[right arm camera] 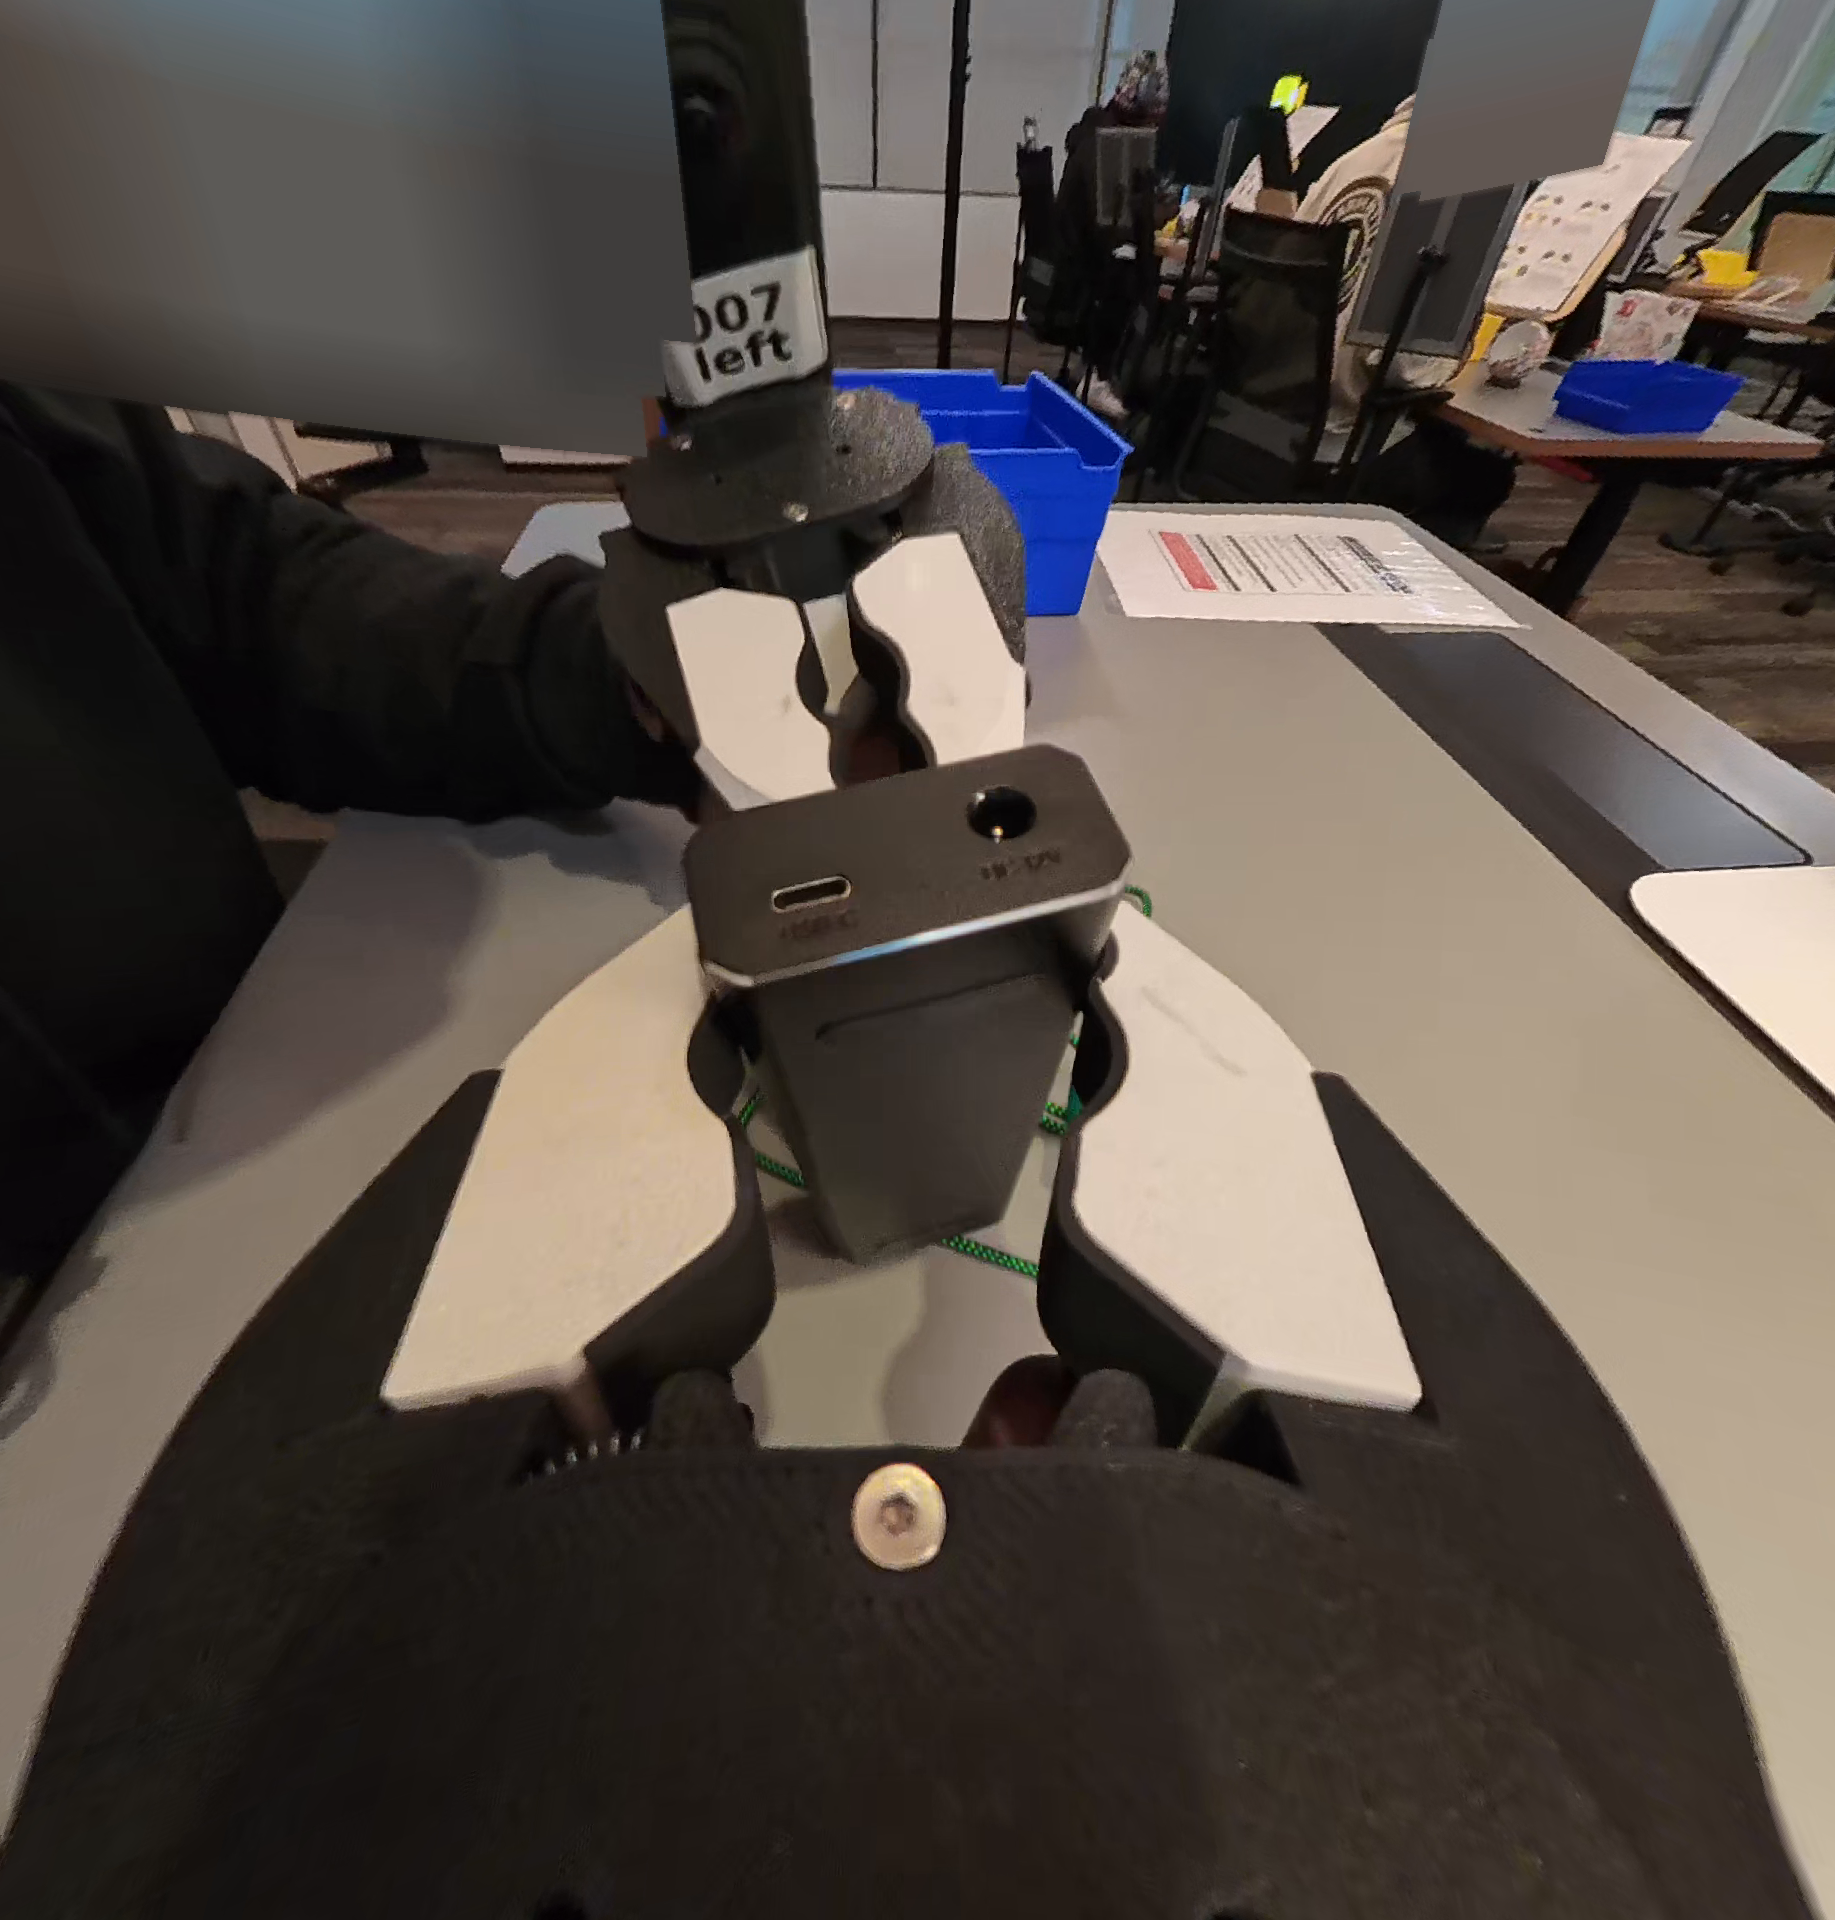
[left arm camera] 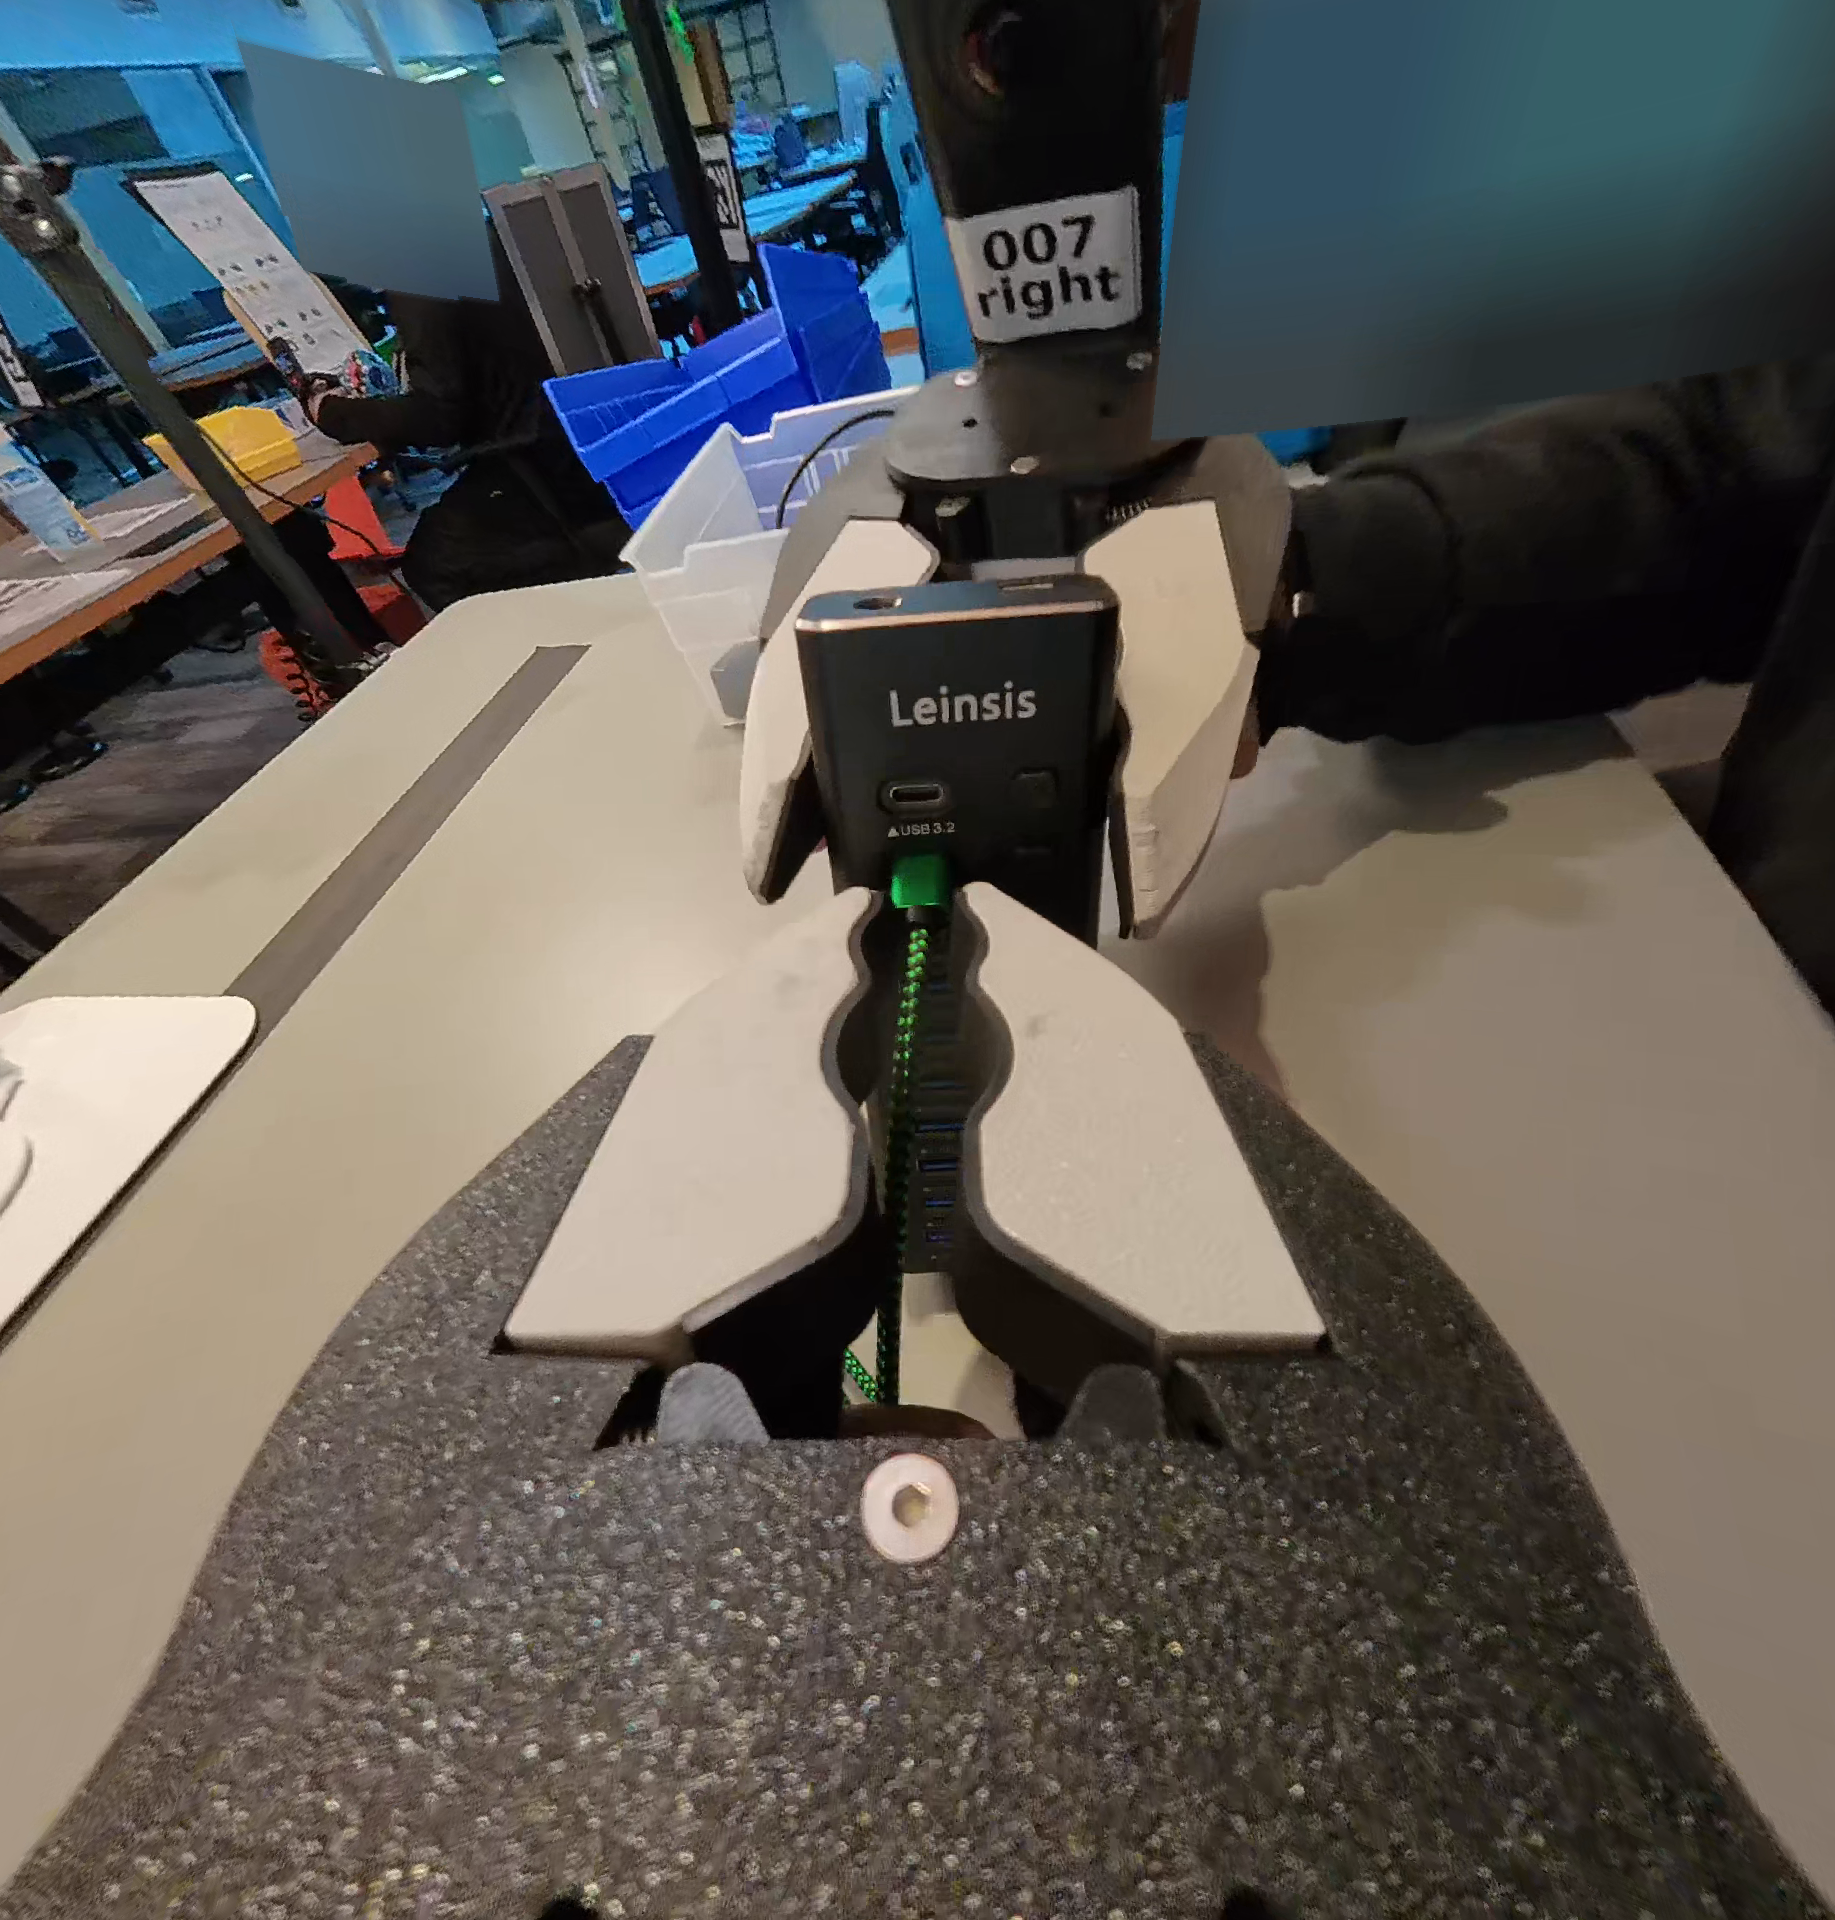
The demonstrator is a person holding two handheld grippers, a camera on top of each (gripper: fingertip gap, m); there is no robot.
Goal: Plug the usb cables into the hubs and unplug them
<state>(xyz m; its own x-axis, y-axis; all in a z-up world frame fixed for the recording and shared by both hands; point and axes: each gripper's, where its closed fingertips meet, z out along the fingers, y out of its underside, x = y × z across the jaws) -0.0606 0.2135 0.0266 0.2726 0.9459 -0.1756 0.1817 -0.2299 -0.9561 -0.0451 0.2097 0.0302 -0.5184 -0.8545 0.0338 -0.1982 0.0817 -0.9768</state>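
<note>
The dark hub stands upright above the grey bench, its long axis vertical, one end face up, ports facing the left claw. The right claw is clamped on the hub's sides. The left claw is pinched around the green braided usb cable, whose green plug sits in a port. A clear bin and blue bins lie beyond; a white mat lies at the left.

A grey desk fills the foreground; blue bins and a clear bin stand at its far edge; beyond, wood-topped tables, dark office chairs, a dark patterned carpet floor and white wall panels; seated people work there.
</note>
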